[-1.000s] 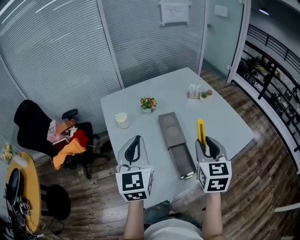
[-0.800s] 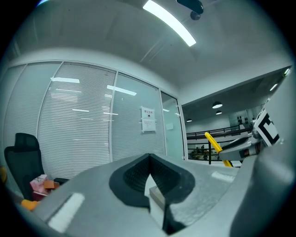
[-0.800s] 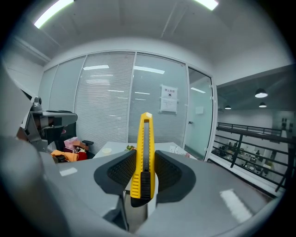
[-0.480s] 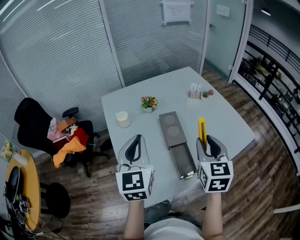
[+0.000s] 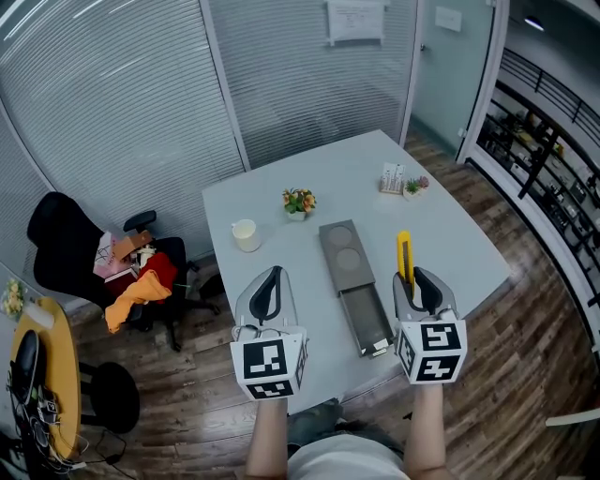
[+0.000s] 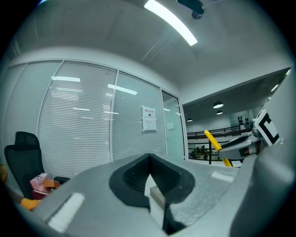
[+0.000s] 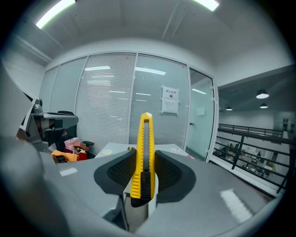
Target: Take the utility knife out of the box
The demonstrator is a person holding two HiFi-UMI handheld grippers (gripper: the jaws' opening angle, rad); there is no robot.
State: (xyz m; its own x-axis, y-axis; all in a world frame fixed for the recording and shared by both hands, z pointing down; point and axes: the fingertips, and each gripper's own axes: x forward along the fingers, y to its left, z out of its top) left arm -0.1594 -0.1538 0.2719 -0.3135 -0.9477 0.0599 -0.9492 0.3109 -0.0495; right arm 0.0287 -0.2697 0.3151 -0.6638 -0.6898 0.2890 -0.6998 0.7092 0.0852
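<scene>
the right tool [image 5: 413, 281] is clamped on the yellow utility knife [image 7: 144, 148], above the tabletop's [image 5: 356, 169] near right edge, clear of the open box [image 5: 351, 281]. the left tool [image 6: 148, 172] is closed, empty. next, i'd lower the knife flat onto bare tabletop (away from that edge) before releasing.

From the head view, the back end of the utility knife [image 5: 403, 255] is buried in the right claw [image 5: 418, 281]. The notice [image 5: 354, 21] on the glass wall [image 5: 122, 103] is way too tiny to read. There's a small pale bit [image 5: 379, 350] at the box [image 5: 343, 259]'s near end, no clue what. The left forearm [image 5: 267, 442] and right forearm [image 5: 427, 436] run off the bottom edge.
</scene>
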